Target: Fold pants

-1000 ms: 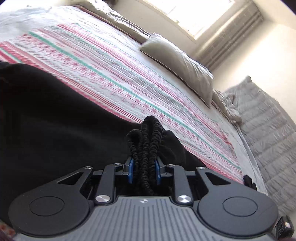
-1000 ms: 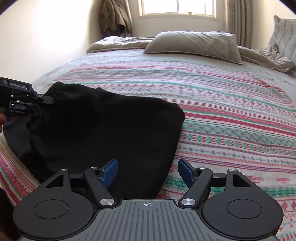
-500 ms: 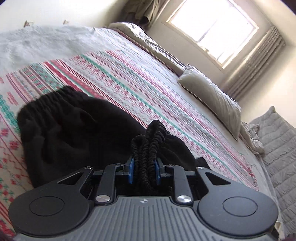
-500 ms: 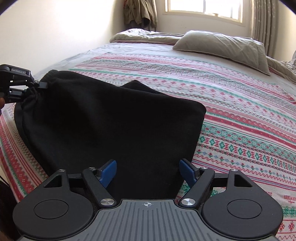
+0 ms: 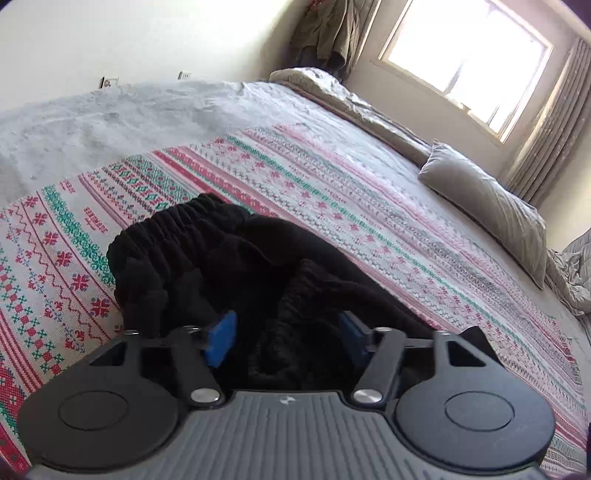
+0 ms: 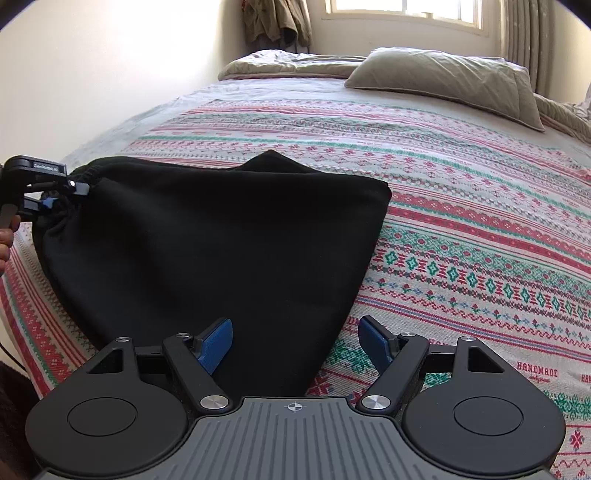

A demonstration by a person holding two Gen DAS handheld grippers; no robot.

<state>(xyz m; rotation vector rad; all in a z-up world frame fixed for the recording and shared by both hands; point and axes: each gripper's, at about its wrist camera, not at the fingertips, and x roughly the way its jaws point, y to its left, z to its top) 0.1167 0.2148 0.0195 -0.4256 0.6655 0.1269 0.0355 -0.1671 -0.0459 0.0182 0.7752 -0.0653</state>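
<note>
The black pants [image 6: 221,240] lie folded in a wide bundle on the patterned bedspread [image 6: 461,229]. In the left wrist view the elastic waistband [image 5: 177,229] is bunched in front of my left gripper [image 5: 288,332], whose blue pads stand apart with black fabric loose between them. In the right wrist view the left gripper [image 6: 55,194] sits at the bundle's far left corner. My right gripper [image 6: 295,339] is open and empty at the near edge of the pants, its blue pads [image 6: 216,343] wide apart.
A grey pillow [image 6: 450,81] and a rumpled duvet [image 6: 288,62] lie at the head of the bed under the window. Clothes hang in the corner [image 6: 277,18]. The bed's left edge [image 6: 22,295] drops off near the left gripper.
My left gripper has opened and let go of the waistband, which has slumped onto the bed. The right gripper stayed open and moved slightly forward.
</note>
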